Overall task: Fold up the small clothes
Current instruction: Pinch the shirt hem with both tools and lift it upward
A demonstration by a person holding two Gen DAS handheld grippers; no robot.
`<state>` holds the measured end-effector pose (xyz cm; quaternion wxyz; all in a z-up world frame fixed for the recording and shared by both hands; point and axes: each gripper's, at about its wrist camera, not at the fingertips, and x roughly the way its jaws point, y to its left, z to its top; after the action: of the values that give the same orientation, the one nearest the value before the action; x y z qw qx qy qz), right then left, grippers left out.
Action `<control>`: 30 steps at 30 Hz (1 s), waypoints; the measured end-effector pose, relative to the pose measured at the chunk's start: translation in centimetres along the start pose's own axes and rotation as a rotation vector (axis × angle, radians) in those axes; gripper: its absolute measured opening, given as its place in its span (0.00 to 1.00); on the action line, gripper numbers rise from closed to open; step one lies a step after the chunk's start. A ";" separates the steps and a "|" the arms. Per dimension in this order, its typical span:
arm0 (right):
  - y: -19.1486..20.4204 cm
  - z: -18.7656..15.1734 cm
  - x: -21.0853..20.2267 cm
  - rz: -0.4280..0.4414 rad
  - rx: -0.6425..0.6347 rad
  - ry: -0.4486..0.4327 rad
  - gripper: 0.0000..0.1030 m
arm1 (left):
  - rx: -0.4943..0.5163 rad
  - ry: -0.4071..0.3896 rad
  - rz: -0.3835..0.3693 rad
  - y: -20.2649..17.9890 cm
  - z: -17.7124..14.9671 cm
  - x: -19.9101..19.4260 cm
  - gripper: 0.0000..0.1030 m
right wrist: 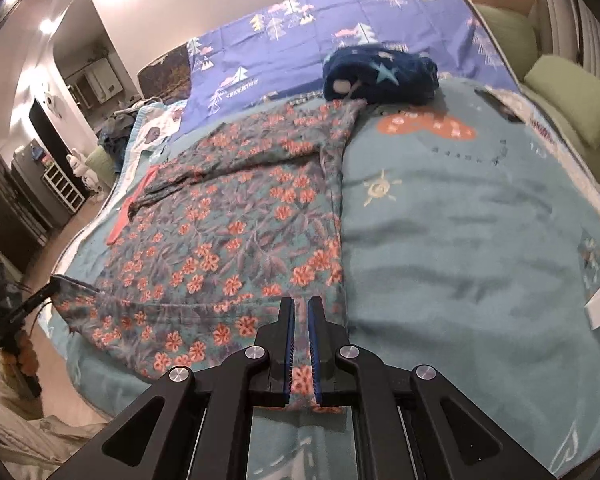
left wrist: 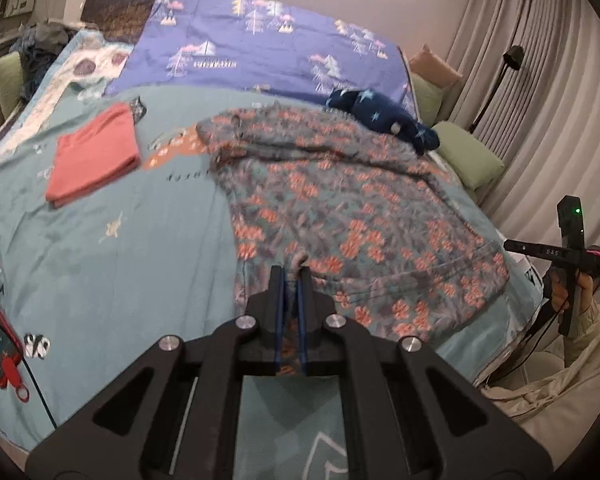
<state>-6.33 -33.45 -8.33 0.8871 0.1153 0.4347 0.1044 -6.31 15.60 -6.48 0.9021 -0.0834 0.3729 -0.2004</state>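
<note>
A wide bed (left wrist: pixel 100 248) fills both views, covered by a teal quilt (right wrist: pixel 460 240) with a purple tree-print sheet (left wrist: pixel 268 52) across its far end. Pale curtains (left wrist: pixel 540 80) hang along the right of the room, with green cushions (left wrist: pixel 472 156) between them and the bed; in the right wrist view a dim room with shelving opens on the far left.

The floral garment (left wrist: pixel 340 208) lies spread flat on the quilt, its long axis running from the near edge of the bed toward the far end. Its hem is nearest, and a sleeve stretches leftward at the far part.

A dark blue star-print garment (right wrist: pixel 380 74) sits bunched just beyond it. A folded coral cloth (left wrist: pixel 94 156) lies well to the left.

The left gripper (left wrist: pixel 291 280) has its jaws pinching a fold of the floral hem. The right gripper (right wrist: pixel 301 308) is over the near right corner, jaws nearly together with fabric between them; whether they truly clamp it I cannot tell.
</note>
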 end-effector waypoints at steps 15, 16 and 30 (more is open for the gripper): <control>-0.6 -0.1 2.3 -0.074 -0.017 0.024 0.48 | -0.054 0.131 0.037 1.4 -1.8 4.2 0.46; -0.6 -0.1 2.5 -0.070 -0.021 0.029 0.35 | -0.058 0.131 0.028 1.5 -1.8 4.2 0.36; 1.7 3.1 -4.5 -0.028 -0.065 -0.240 0.03 | 0.023 -0.121 0.022 -0.2 3.3 -2.5 0.06</control>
<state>-6.72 -33.52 -2.62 0.9373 0.0923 0.3232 0.0916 -5.66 16.53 -2.46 0.9261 -0.0810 0.3163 -0.1892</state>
